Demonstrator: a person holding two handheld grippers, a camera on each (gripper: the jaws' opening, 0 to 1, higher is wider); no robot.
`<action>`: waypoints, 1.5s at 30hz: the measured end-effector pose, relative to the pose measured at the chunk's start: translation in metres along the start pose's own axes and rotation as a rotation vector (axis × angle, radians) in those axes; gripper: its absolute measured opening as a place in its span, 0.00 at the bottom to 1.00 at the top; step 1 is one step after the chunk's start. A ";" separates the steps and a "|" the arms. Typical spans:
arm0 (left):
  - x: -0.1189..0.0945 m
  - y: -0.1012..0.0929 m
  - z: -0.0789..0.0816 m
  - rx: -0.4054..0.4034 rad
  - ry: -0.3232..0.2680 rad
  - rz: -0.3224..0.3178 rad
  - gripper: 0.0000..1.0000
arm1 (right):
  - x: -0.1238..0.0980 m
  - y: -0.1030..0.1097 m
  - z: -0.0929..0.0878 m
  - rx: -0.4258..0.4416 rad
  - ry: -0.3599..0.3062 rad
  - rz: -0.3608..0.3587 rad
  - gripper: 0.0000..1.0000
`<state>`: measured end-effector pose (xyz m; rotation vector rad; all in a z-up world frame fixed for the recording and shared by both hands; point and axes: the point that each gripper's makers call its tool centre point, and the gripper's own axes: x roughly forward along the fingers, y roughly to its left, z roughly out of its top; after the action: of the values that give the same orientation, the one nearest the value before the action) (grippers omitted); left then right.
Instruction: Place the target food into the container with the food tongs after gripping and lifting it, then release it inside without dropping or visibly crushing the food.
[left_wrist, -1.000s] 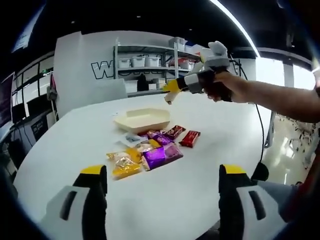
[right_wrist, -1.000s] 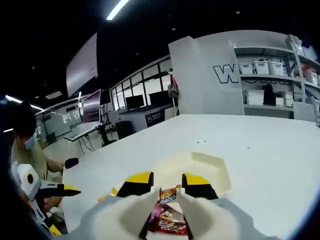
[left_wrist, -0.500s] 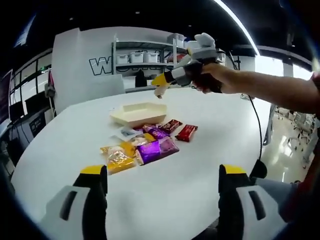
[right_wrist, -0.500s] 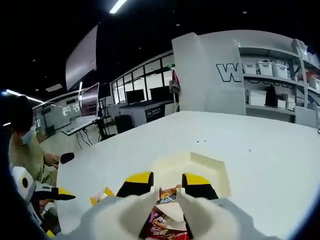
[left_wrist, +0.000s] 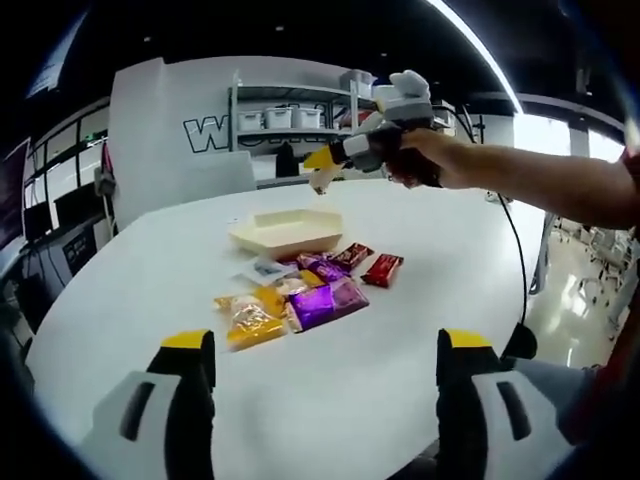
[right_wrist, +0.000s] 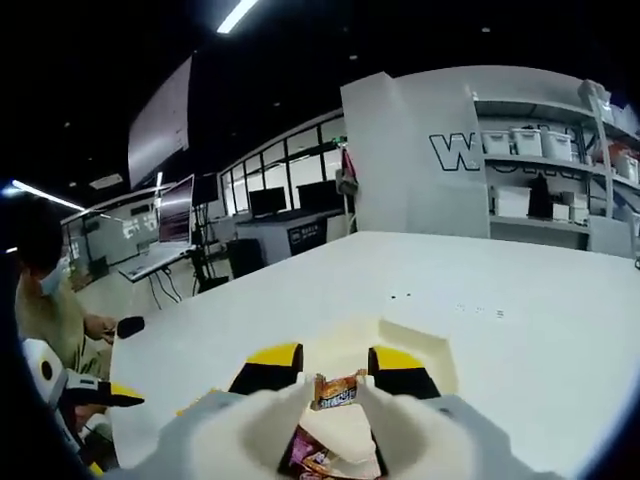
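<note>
Red-wrapped snack (right_wrist: 336, 392) is hanging clenched in the right hand-held gripper (right_wrist: 335, 385) directly above the cream container (right_wrist: 425, 345), left hand-held gripper (left_wrist: 325, 345) idling released.

Left gripper view: looked from low at the near edge across the white tabletop (left_wrist: 420, 330), well back from the cream container (left_wrist: 287, 231), facing the shelving (left_wrist: 300, 125) and lettered wall. Right gripper view: hung high and close above the same container (right_wrist: 415, 340), aimed along it toward monitors and windows. Shared: the tabletop, the container, the shelving, the wall lettering
</note>
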<state>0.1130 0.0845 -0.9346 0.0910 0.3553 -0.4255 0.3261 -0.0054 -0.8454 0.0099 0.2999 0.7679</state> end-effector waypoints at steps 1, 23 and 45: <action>0.000 0.001 0.000 -0.003 -0.002 0.001 0.90 | 0.000 -0.001 0.001 -0.013 -0.003 -0.002 0.21; -0.008 0.000 0.011 0.000 -0.030 0.012 0.90 | -0.018 0.003 0.010 -0.018 -0.020 0.001 0.21; -0.011 -0.005 0.019 0.010 -0.038 -0.005 0.89 | -0.043 -0.002 -0.053 0.041 0.053 0.000 0.21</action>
<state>0.1070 0.0810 -0.9132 0.0918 0.3161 -0.4337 0.2842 -0.0417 -0.8854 0.0283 0.3660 0.7630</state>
